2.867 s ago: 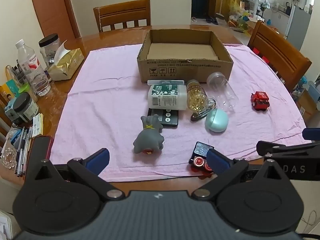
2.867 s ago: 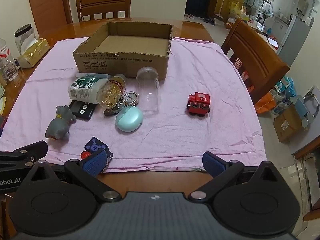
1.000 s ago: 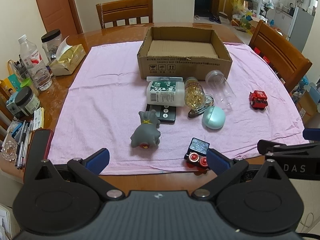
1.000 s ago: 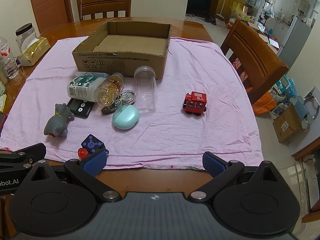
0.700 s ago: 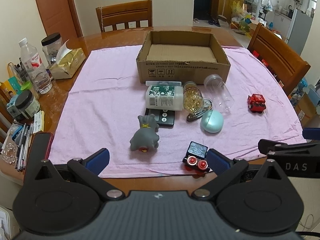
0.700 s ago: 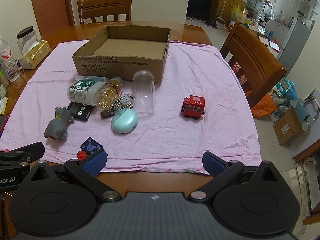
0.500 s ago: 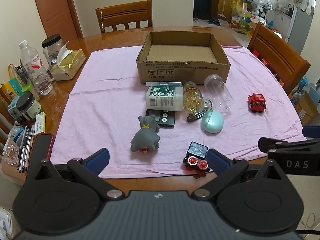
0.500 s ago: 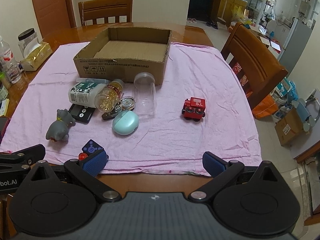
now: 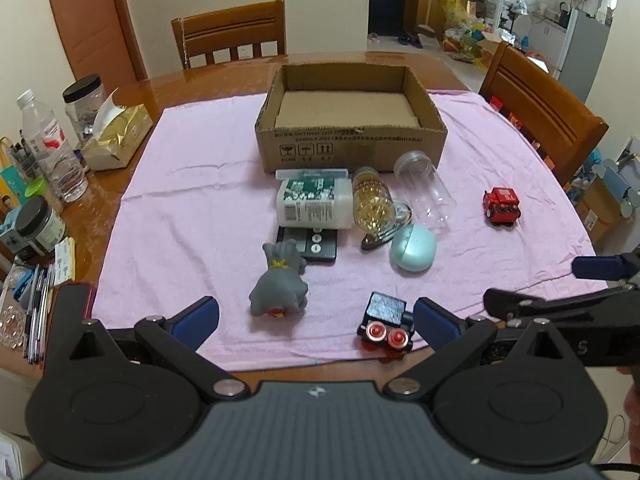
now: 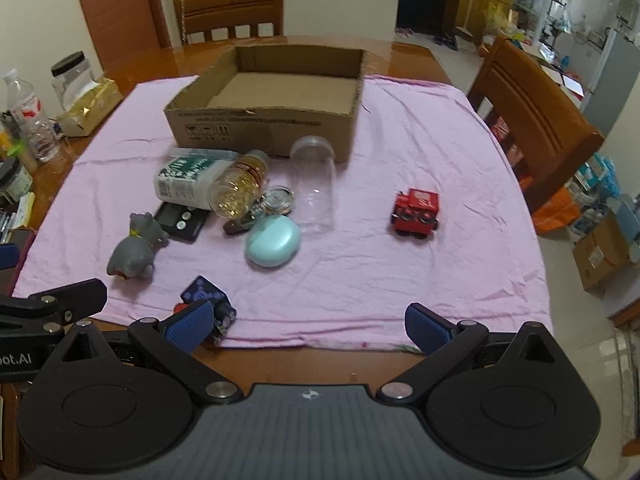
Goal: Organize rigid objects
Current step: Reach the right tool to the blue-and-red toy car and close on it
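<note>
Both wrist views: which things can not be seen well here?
- black remote: left view, far end under white bottle.
- dark toy car: right view, partly behind a gripper finger.
- keychain: both views, partly under capsule bottle; shape unclear.

On cloth: 1 cardboard box [image 9: 352, 130], 2 toy trains [image 9: 501, 205], 3 bottles/jars [image 9: 370, 202], 1 gray figurine [image 9: 280, 280].

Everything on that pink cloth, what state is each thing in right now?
Cardboard box: open, empty.
Clear jar: on its side, empty.
Capsule bottle: on its side.
White bottle: lying flat.
Red train: upright.
Left gripper: open.
Right gripper: open.
</note>
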Tool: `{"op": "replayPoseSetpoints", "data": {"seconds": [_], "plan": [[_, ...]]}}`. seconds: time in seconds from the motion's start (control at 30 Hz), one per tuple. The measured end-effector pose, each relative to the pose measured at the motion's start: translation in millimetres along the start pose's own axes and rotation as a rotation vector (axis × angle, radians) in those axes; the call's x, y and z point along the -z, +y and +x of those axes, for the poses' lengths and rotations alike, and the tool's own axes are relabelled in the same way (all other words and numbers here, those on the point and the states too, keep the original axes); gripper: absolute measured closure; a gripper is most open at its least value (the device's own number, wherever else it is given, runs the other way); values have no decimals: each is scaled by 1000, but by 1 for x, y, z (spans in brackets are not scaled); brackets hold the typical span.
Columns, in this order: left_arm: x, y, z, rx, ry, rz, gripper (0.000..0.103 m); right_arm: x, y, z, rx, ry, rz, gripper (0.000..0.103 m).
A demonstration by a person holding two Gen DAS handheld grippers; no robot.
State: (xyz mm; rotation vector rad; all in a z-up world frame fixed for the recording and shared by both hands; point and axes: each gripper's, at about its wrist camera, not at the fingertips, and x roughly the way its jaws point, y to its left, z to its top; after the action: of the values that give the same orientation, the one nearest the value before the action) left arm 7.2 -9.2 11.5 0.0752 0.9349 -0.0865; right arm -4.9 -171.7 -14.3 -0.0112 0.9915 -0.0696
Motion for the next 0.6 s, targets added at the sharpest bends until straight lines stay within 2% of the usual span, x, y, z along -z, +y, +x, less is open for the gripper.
{"op": "replayPoseSetpoints", "data": {"seconds": [0.3,0.5,0.6], "plan": [[7,15,24,27,-41,35,1,20,9,26,-142,-100,-94,0],[16,30,41,18,-52,79,1,35,22,59,-205,-74,-112,0],[20,38,50,12,-40,70,1,41,31,75,-221,-59,-114,0]]}}
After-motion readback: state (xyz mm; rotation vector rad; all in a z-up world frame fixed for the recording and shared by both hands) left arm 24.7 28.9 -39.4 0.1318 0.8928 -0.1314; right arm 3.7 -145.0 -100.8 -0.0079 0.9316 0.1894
